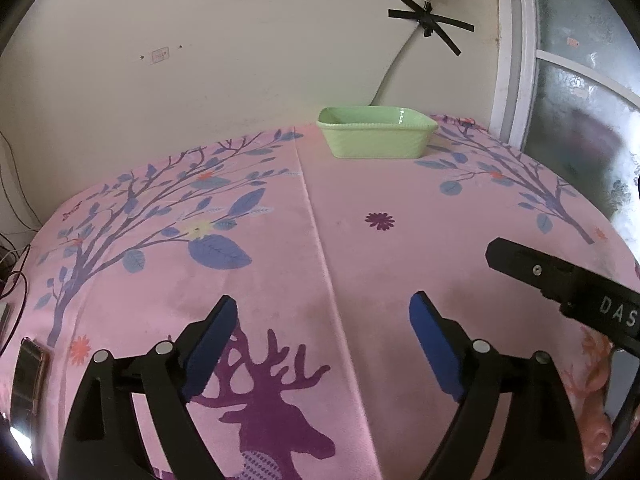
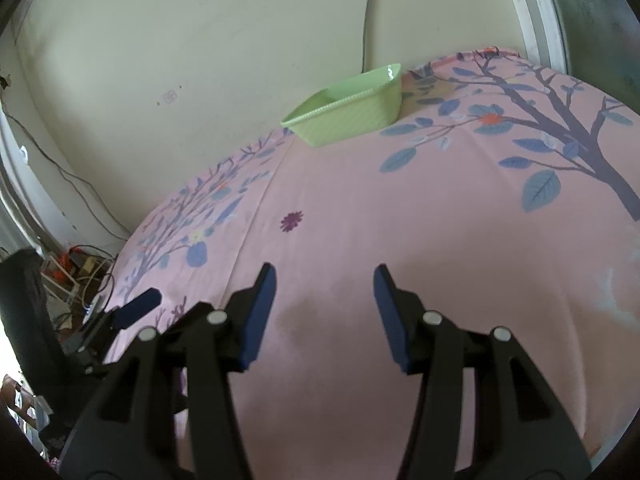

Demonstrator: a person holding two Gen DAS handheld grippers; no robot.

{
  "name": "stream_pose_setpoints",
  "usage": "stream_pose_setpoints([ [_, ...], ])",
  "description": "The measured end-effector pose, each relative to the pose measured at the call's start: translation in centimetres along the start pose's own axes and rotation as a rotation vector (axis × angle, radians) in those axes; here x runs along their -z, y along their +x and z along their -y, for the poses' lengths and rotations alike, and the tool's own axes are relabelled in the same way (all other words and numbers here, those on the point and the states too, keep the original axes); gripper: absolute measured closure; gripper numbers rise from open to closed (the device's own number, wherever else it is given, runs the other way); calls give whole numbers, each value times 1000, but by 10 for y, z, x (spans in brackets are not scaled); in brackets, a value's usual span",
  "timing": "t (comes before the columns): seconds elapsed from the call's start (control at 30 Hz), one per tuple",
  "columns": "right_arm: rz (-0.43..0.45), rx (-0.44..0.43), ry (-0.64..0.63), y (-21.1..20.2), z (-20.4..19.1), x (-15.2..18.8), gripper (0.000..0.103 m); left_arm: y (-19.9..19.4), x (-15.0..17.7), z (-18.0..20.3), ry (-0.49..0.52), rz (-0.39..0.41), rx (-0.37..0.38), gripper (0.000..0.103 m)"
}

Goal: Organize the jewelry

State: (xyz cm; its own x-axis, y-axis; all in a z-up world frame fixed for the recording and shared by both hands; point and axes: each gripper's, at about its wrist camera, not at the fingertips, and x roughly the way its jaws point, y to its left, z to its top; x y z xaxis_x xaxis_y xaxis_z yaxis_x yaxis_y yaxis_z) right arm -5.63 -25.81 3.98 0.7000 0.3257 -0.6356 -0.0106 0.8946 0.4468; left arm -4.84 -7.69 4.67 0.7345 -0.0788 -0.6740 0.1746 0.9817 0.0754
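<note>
Two hand-held grippers were poised above a table draped in a pink cloth (image 1: 360,264) printed with blue-leaved trees and a purple deer (image 1: 272,408). The left gripper (image 1: 322,334) pointed down toward the cloth with its blue-padded fingers (image 1: 212,346) spread wide and nothing between them; only the deer print and a fold line in the fabric showed in the gap. The right gripper (image 2: 324,312) likewise stood with its fingers (image 2: 260,314) apart at a moderate width, empty, over a darker patch of cloth. In the left wrist view, one black finger of the right gripper (image 1: 560,280) entered from the right edge; in the right wrist view, a blue pad of the left gripper (image 2: 138,308) appeared at lower left. A pale green rectangular dish (image 1: 376,132) sat at the far edge of the table, near the cream wall (image 1: 200,60), well apart from both grippers; its contents could not be made out, and no jewelry could be identified on the cloth. A phone-like object (image 1: 28,384) lay at the table's left edge. A cable held by black tape (image 1: 430,20) ran down the wall behind the dish.
</note>
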Motion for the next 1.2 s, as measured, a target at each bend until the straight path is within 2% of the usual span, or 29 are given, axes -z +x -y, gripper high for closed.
stream_pose_setpoints([
  [0.13,-4,-6,19,1,2,-1,54,7,2,1,8,-48,-72,15],
  [0.23,-3,-9,26,0,3,-1,53,10,3,-3,-8,-65,-53,15],
  [0.33,4,-12,31,-1,3,-1,46,12,4,-7,-21,-73,-44,15],
  [1.2,-27,-22,62,4,8,0,46,16,4,-6,-24,-104,-41,15],
])
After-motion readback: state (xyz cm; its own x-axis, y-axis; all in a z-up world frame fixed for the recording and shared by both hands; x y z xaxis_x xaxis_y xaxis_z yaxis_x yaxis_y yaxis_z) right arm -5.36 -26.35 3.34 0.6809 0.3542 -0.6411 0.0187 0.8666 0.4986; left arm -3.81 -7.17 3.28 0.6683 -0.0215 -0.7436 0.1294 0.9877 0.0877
